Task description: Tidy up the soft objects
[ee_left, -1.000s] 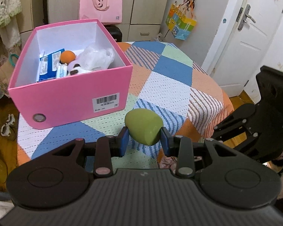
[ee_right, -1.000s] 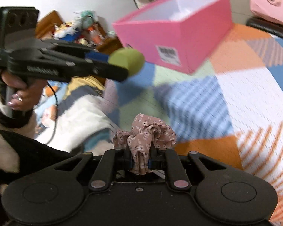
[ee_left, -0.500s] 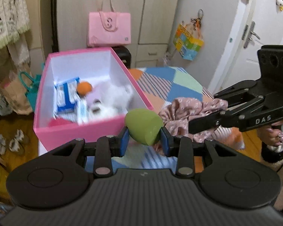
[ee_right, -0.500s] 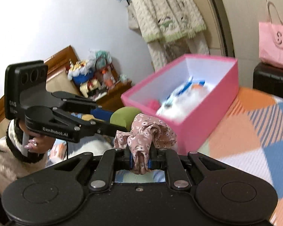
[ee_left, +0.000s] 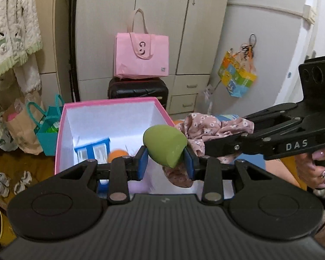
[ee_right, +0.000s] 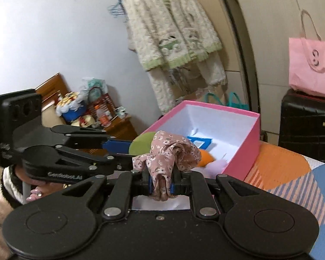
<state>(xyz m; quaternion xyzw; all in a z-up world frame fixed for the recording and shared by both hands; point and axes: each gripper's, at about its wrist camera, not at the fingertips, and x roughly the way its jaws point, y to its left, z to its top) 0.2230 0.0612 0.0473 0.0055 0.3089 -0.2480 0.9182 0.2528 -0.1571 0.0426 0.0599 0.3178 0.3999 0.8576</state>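
At centre frame, over the pink box: left gripper clamped on a green sponge; right gripper pinching a floral scrunchie. Already boxed: orange ball, blue packets. Remaining, by judgement: release both.

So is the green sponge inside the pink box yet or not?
Not yet. The green sponge is clamped in the left gripper, held above the pink box, whose floor holds an orange ball.

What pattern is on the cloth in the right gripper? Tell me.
Small white flowers on dusty pink cloth; the right wrist view shows it best.
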